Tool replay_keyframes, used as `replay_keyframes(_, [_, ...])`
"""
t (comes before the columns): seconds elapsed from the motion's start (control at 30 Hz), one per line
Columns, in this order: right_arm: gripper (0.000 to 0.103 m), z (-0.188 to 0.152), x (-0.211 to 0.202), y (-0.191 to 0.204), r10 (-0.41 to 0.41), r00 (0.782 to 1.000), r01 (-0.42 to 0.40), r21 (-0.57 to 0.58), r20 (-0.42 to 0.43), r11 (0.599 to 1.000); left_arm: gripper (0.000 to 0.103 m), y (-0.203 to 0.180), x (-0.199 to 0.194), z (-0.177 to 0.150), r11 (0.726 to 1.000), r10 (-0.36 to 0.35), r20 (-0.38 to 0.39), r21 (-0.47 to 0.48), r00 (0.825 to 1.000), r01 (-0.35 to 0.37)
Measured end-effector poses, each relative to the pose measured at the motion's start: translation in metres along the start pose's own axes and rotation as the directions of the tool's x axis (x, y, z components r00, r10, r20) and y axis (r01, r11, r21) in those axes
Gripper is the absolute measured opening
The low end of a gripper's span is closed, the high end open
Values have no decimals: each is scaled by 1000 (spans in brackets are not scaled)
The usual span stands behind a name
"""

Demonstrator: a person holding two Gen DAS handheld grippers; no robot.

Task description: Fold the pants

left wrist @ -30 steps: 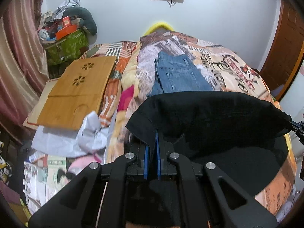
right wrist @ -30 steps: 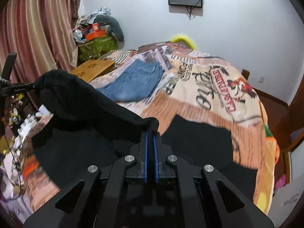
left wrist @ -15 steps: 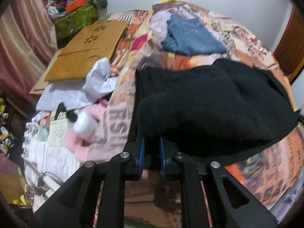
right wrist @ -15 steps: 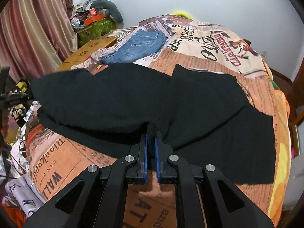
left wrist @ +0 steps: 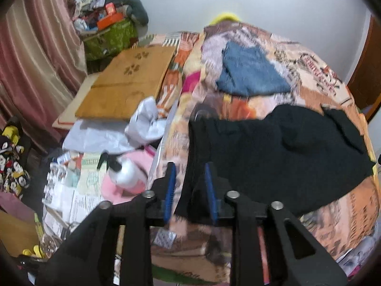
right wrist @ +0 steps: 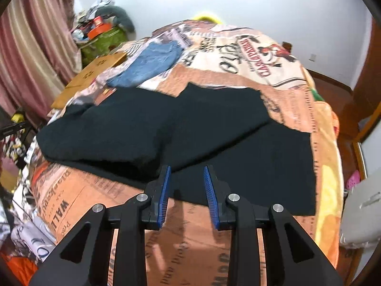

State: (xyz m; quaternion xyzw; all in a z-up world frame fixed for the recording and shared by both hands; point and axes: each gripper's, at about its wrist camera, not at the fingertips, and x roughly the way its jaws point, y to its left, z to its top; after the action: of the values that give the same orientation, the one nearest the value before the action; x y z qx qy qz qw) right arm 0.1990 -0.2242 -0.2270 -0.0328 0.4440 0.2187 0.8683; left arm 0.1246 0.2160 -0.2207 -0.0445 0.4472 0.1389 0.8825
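Black pants (right wrist: 190, 128) lie folded over on the printed bedspread (right wrist: 238, 62); they also show in the left wrist view (left wrist: 273, 157). My left gripper (left wrist: 190, 178) is open at the pants' near left corner, with black cloth lying between the blue pads (left wrist: 170, 188), not clamped. My right gripper (right wrist: 187, 181) is open and empty, just in front of the pants' near edge. A folded pair of blue jeans (right wrist: 152, 64) lies farther up the bed, also in the left wrist view (left wrist: 250, 74).
A wooden lap tray (left wrist: 126, 83) and crumpled white paper (left wrist: 142, 124) lie left of the bed. Cluttered papers and a pink item (left wrist: 123, 178) cover the floor side. A green box with clutter (left wrist: 109, 35) stands by the curtain (left wrist: 35, 47). A white object (right wrist: 362, 214) is at the right.
Both grippers lowered the lifted black pants onto the bed, folding them over, then opened and let go. The pants now lie flat.
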Motion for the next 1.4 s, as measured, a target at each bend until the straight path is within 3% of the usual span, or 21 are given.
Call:
replay_keyframes(0.17, [30,28,2,-14,-2,1000,1,38,25,999,47,-26,-4,31,999,-49,47,20,998,48])
replay_keyframes(0.23, [46,41,7,-16,-3,999,2,44,42,999,54,-38,-2,44,997,-65,61,35,996,62])
replay_keyframes(0.27, [49,46,10,-17,-5,999,3,45,50,999,56,-42,-1,49,997,-70,65,40,995,67])
replay_keyframes(0.43, [49,79,40,-21,9,1000,-10,44,26,999,80,-72,22,77,994,-102,54,38,993,100])
replay_keyframes(0.57, [49,102,74,-22,41,999,-39,50,-27,998,80,-92,50,92,990,-139,8,39,990,139])
replay_keyframes(0.77, [49,125,129,-18,67,992,-64,32,-107,997,80,-114,88,100,989,-128,-48,63,991,131])
replay_keyframes(1.17, [49,142,219,-12,119,953,-116,28,-279,993,81,-133,139,89,989,-103,-156,89,982,118])
replay_keyframes(1.27, [39,141,221,-11,111,959,-115,2,-262,993,81,-137,142,85,988,-89,-159,112,983,107])
replay_keyframes(1.4, [14,139,221,-15,119,962,-120,11,-247,993,81,-143,145,81,987,-81,-174,126,981,104])
